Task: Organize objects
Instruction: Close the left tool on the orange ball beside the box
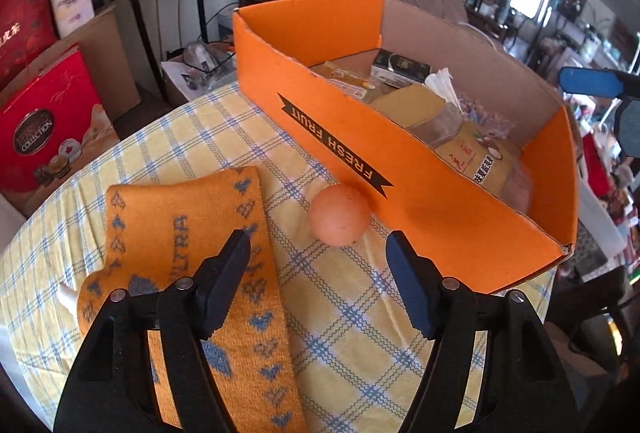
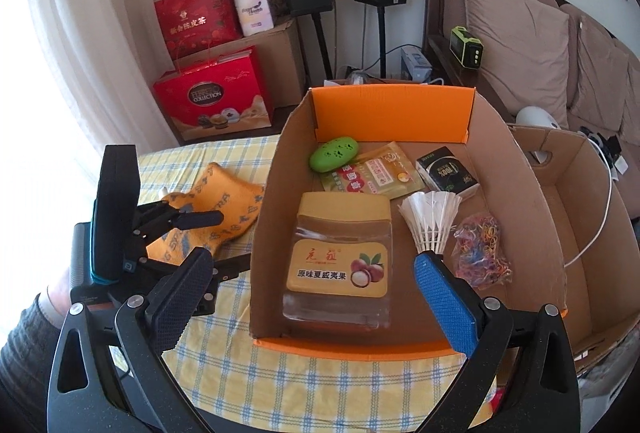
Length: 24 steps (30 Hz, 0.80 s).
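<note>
Orange ball (image 1: 339, 215) rests on the checked tablecloth (image 1: 192, 137), touching the outer wall of the orange fruit box (image 1: 460, 217). Left gripper (image 1: 318, 253) hovers just short of it, jaws apart and empty, one finger above the orange sock (image 1: 180, 217). Right gripper (image 2: 316, 273) hangs over the box, jaws wide, holding nothing.

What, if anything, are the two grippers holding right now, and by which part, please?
Nothing is held: the left gripper is open just short of the ball, and the right gripper is open above the box.
</note>
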Available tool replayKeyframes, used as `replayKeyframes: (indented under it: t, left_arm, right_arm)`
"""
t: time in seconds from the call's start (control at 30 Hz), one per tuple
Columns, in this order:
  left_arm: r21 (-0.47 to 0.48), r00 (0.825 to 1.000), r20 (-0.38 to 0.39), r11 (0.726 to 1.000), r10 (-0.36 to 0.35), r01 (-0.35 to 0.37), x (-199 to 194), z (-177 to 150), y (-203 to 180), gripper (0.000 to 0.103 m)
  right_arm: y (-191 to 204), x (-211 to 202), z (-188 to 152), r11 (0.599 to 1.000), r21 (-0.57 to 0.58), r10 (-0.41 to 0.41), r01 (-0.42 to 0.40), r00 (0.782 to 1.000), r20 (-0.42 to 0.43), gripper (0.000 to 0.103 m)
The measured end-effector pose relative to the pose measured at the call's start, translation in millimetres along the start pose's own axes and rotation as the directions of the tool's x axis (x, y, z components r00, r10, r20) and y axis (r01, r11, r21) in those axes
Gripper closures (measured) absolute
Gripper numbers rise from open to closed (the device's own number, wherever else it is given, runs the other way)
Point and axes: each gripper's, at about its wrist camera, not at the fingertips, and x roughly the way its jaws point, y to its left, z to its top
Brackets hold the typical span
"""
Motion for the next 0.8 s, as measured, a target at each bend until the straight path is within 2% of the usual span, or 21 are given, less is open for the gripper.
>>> replayKeyframes:
  t: [0.23, 0.33, 0.47, 0.5, 0.8]
  left_arm:
    - [0.059, 0.998, -0.047, 0.998, -0.035, 0.038, 19.3, 9.9, -4.4, 0.037]
    - [0.085, 0.997, -0.064, 0.996, -0.03, 0.036, 25.2, 12.5, -6.1, 0.042]
    - [0.098, 0.995, -0.084, 0.994, -0.044, 0.052, 30.6, 14.9, -7.0, 0.06]
    - [0.101, 0.995, -0.089, 0.993, -0.045, 0.054, 31.9, 15.3, -7.7, 0.062]
    - [0.113, 0.995, -0.094, 0.993, -0.033, 0.044, 36.7, 13.4, -15.5, 0.067]
  right_arm:
    - [-12.8, 4.3, -0.6, 1.0, 0.009, -0.009, 0.009, 1.0, -0.007, 0.001]
    - [-16.8, 6.0, -1.7, 1.0, 0.013, -0.014, 0.014, 1.0, -0.011, 0.001]
    - [-21.2, 8.7, -3.6, 1.0, 0.021, -0.011, 0.012, 1.0, -0.016, 0.001]
    - [-21.5, 9.6, -3.9, 1.0, 0.022, -0.01, 0.011, 1.0, -0.017, 0.001]
    - [-19.4, 13.3, -6.6, 1.0, 0.012, -0.001, 0.001, 1.0, -0.027, 0.001]
